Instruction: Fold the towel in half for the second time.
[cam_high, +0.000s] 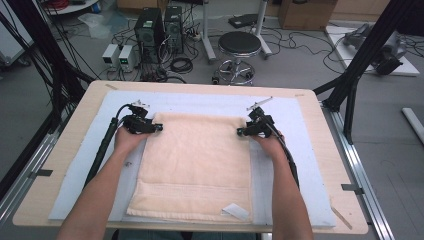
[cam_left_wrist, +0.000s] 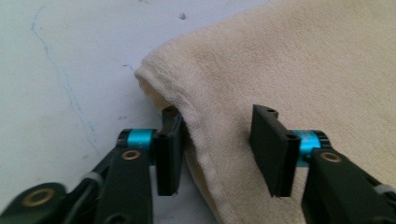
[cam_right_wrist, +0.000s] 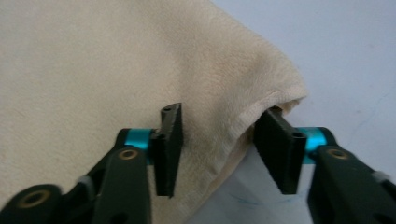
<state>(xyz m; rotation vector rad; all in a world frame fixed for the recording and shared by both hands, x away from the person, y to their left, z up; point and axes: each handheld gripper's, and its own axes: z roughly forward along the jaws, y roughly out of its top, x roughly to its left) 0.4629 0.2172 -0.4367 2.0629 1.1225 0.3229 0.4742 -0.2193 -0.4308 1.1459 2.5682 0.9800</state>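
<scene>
Tongs (cam_high: 161, 128) (cam_high: 239, 132) straddle towel (cam_high: 195, 165) corners on mat (cam_high: 75, 175).

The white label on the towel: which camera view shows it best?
The high view: the white label lies at the towel's near edge. The gripper views show the far corners between the tongs.

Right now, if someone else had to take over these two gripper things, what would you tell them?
Left gripper: at the towel's far left corner, jaws straddling the hem with a gap on one side, not yet clamped.
Right gripper: same at the far right corner, edge between the jaws, one pad tucked under.
Towel: flat on the mat, a white tag at its near edge.
Done: both corners lined up.
Left: close both grippers, then probably lift and fold toward you.
</scene>
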